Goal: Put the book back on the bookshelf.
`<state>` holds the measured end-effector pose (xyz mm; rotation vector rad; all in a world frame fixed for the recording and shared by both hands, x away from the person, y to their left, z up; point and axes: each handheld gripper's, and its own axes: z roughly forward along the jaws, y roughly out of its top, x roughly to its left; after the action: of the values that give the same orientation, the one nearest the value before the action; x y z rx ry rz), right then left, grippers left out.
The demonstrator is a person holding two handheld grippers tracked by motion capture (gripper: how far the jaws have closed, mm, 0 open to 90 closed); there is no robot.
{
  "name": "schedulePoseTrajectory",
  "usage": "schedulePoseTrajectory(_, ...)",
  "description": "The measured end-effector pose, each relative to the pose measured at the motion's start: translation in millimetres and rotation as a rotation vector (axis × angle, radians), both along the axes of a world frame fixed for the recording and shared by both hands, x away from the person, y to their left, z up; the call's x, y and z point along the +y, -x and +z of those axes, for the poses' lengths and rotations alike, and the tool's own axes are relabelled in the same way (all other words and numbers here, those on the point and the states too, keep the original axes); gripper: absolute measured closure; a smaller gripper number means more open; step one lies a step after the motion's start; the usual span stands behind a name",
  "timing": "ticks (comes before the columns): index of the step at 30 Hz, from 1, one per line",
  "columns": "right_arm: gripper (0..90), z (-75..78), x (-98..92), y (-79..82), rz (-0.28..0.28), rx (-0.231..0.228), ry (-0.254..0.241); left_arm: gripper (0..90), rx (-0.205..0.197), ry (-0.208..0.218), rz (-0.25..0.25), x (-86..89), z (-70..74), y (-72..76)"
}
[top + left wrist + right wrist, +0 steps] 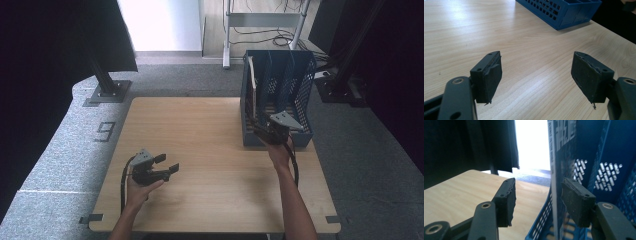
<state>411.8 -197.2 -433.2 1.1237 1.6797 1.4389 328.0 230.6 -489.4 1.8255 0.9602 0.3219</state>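
A wooden counter [210, 165] carries a blue slotted file rack [295, 85]. A thin upright book [554, 180] stands in its leftmost slot, between the right gripper [537, 197]'s released fingers, nearer the right finger. The left gripper [536, 75] hangs over bare counter well apart, fingers released.

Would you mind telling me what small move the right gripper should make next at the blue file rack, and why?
Probably draw the right gripper back from the blue file rack: its jaws stand open, the upright book stands in the rack between the pads, and neither pad seems to press it.
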Motion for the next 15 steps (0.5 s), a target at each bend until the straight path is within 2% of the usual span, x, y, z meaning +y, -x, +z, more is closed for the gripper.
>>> schedulePoseTrajectory(2,44.6,-1.1,-0.7,2.9,0.004,-0.004,-0.001,24.8,0.002,-0.005,0.001,0.3,-0.9,-0.1)
schedulePoseTrajectory(3,44.4,-5.0,-4.0,10.5,0.028,0.014,-0.012,24.8,0.006,-0.008,0.003,0.2,-2.2,-0.3)
schedulePoseTrajectory(7,44.5,-11.8,-8.5,20.8,0.049,0.027,-0.02,24.8,0.008,-0.013,0.004,-0.6,-3.5,-0.2)
schedulePoseTrajectory(15,44.5,-27.8,-15.5,41.9,0.068,0.047,-0.024,24.8,0.017,-0.021,0.004,-2.0,-6.6,0.6)
